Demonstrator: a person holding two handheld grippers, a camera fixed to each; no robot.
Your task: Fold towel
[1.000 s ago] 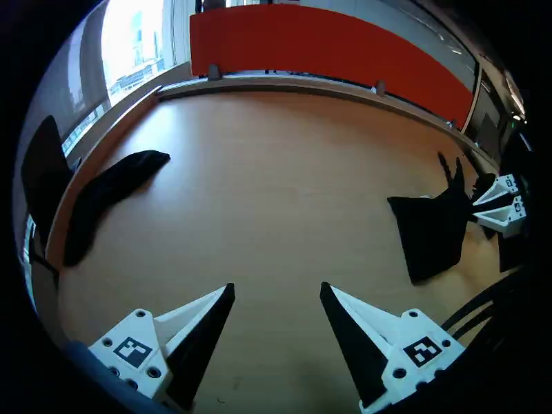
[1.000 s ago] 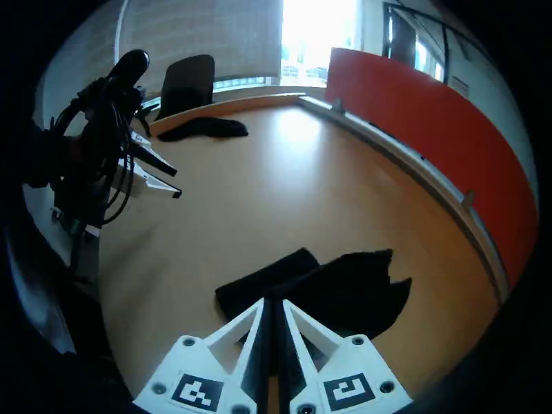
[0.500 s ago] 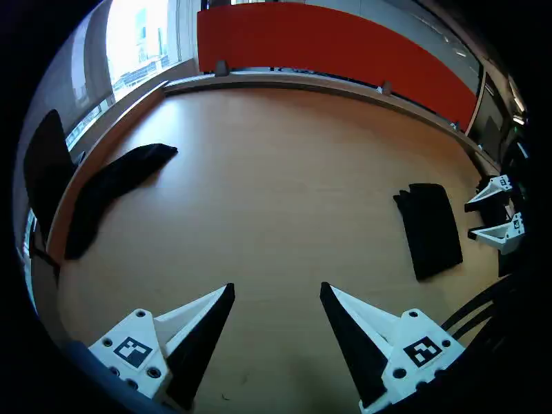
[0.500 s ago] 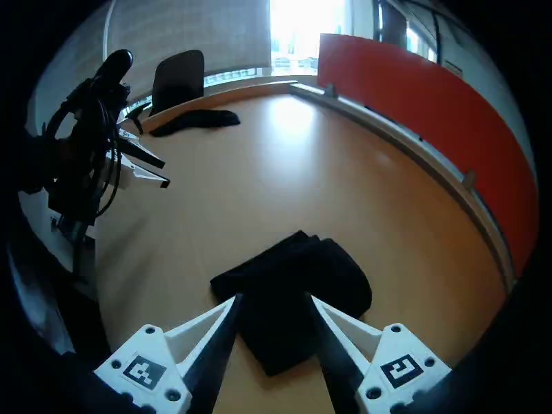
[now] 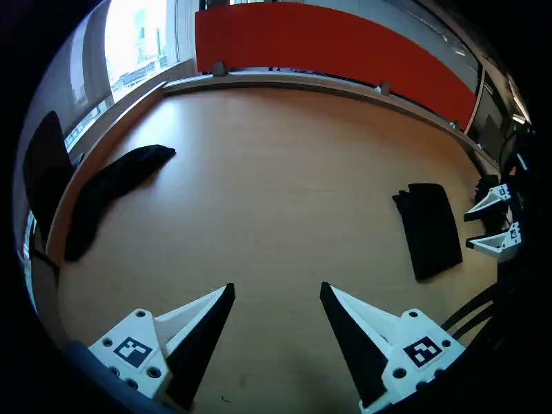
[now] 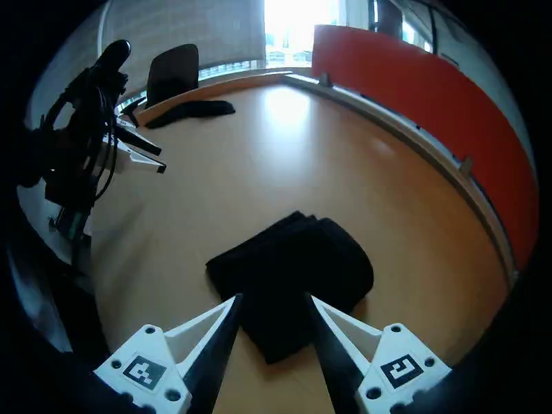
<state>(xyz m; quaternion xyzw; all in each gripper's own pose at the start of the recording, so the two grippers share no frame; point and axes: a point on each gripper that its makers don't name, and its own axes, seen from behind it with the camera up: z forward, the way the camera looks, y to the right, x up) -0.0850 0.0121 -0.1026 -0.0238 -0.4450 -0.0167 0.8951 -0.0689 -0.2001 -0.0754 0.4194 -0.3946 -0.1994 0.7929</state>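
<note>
Looking along your left gripper (image 5: 276,290) in the left gripper view, you hold its two fingers spread wide apart over the wooden table (image 5: 276,172), with nothing between them and only bare wood under the gap. The towel (image 5: 431,228) lies ahead and far to the right of this gripper, a dark, narrow, folded rectangle flat on the table. Just past it on the right you hold the right gripper (image 5: 491,222), its white fingers parted and pointing toward the towel's long edge. Ahead and to the left a loose black cloth (image 5: 110,186) lies stretched along the table's edge, with a chair (image 5: 41,179) beyond it. A red partition (image 5: 331,48) runs along the far side of the table, and a bright window (image 5: 138,41) stands at the far left.

In the right gripper view, your right gripper's fingers are also apart, gripping nothing. The towel lies directly in front, its layers stacked at the left edge and its near end reaching into the gap between the fingertips; you cannot tell from here whether the tips touch the fabric. The left gripper sits well off to the left, jaws apart, with dark cables (image 6: 96,124) hanging round it. The black cloth lies far ahead on the left near the chair, and the partition runs down the right side.
</note>
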